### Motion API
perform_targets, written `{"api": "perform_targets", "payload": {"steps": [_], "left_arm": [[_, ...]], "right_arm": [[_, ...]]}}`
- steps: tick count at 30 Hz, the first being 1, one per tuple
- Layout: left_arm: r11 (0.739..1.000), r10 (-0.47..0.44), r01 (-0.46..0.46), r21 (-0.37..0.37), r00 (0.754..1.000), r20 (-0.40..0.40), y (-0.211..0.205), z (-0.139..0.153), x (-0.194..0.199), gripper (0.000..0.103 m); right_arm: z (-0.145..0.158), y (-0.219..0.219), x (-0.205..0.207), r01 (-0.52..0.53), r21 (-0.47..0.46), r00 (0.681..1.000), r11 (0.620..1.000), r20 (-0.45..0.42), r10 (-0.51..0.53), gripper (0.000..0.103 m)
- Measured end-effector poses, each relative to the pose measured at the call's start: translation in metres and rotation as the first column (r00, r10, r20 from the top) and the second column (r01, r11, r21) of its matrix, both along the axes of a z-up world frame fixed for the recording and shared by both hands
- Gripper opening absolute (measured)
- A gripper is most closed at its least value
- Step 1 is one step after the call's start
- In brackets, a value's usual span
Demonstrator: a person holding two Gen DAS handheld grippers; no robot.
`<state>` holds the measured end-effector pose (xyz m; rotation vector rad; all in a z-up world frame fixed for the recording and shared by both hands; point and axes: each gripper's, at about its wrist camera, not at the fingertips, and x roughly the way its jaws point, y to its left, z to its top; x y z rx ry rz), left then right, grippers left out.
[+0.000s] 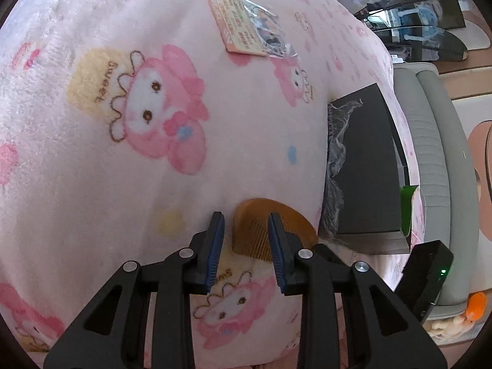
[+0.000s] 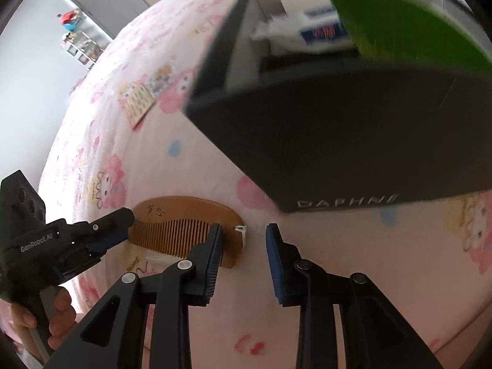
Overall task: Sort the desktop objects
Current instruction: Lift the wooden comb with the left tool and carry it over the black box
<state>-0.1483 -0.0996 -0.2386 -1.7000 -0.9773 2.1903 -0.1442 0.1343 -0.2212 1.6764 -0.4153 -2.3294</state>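
Note:
A brown wooden comb (image 1: 252, 230) lies flat on the pink cartoon-print blanket (image 1: 153, 153). My left gripper (image 1: 245, 215) is open and straddles one end of it, with a finger on each side. In the right wrist view the comb (image 2: 184, 218) lies left of centre, with the left gripper (image 2: 127, 224) at its left end. My right gripper (image 2: 244, 227) is open over bare blanket, its left finger (image 2: 215, 240) covering the comb's right end. An open black box (image 2: 338, 138) marked DAPHNE stands just beyond, holding white packets (image 2: 307, 27) and a green sheet (image 2: 399, 15).
A peach card with a clear plastic packet (image 1: 243, 21) lies far back on the blanket. The black box (image 1: 369, 169) sits right of the comb. A grey ribbed frame (image 1: 430, 153) runs along the blanket's right edge. A hand (image 2: 58, 316) holds the left gripper.

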Motion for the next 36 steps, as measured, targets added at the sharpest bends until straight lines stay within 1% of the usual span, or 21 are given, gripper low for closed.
{"api": "perform_targets", "payload": {"steps": [2,6,8,10,12,16,19,23,27,30,32,34,36], "left_arm": [[1.000,0.000,0.000,-0.012,1.000,0.000,0.001,-0.001,-0.002,0.028],[0.999,-0.005,0.004,-0.042,1.000,-0.003,0.005,-0.003,-0.006,0.028],[0.996,-0.032,0.030,-0.079,0.999,-0.027,0.012,0.002,-0.006,0.028],[0.994,-0.034,0.028,-0.110,0.998,-0.053,0.013,0.009,-0.003,0.028],[0.994,-0.021,0.013,-0.106,0.997,-0.079,0.011,0.017,0.004,0.027],[0.998,-0.018,0.010,-0.068,0.992,-0.126,0.011,0.032,0.016,0.027],[0.998,-0.048,0.039,-0.056,0.981,-0.186,0.021,0.052,0.027,0.027],[0.997,-0.080,0.071,-0.044,0.966,-0.248,0.032,0.082,0.034,0.027],[0.993,-0.114,0.105,-0.047,0.943,-0.312,0.052,0.119,0.031,0.027],[0.989,-0.147,0.133,-0.065,0.922,-0.358,0.077,0.146,0.018,0.027],[0.986,-0.164,0.146,-0.075,0.912,-0.376,0.093,0.157,0.006,0.027],[0.984,-0.176,0.163,-0.065,0.902,-0.394,0.113,0.166,-0.011,0.027],[0.982,-0.184,0.183,-0.040,0.897,-0.403,0.135,0.168,-0.027,0.027]], "right_arm": [[-0.004,-0.001,0.000,-0.003,-0.014,1.000,1.000,0.009,0.003,0.027],[0.000,-0.006,0.000,-0.025,-0.024,1.000,0.999,-0.007,0.025,0.027],[0.003,-0.012,0.001,-0.044,-0.024,0.999,0.999,-0.014,0.044,0.029],[0.009,-0.015,0.006,-0.051,-0.011,0.998,0.999,-0.029,0.051,0.029],[0.016,-0.018,0.012,-0.058,-0.009,0.997,0.998,-0.048,0.057,0.029],[0.040,-0.011,0.028,-0.063,-0.036,0.994,0.997,-0.089,0.059,0.029],[0.064,-0.001,0.037,-0.060,-0.036,0.990,0.998,-0.128,0.055,0.029],[0.096,0.019,0.046,-0.052,-0.069,0.982,0.996,-0.184,0.038,0.029],[0.133,0.046,0.050,-0.037,-0.074,0.964,0.997,-0.265,0.016,0.029],[0.159,0.071,0.042,-0.017,-0.081,0.947,0.997,-0.322,-0.009,0.029],[0.171,0.092,0.034,0.005,-0.114,0.941,0.993,-0.336,-0.043,0.029],[0.178,0.106,0.022,0.027,-0.136,0.934,0.990,-0.349,-0.073,0.029],[0.185,0.122,0.012,0.050,-0.127,0.926,0.991,-0.365,-0.093,0.029]]}}
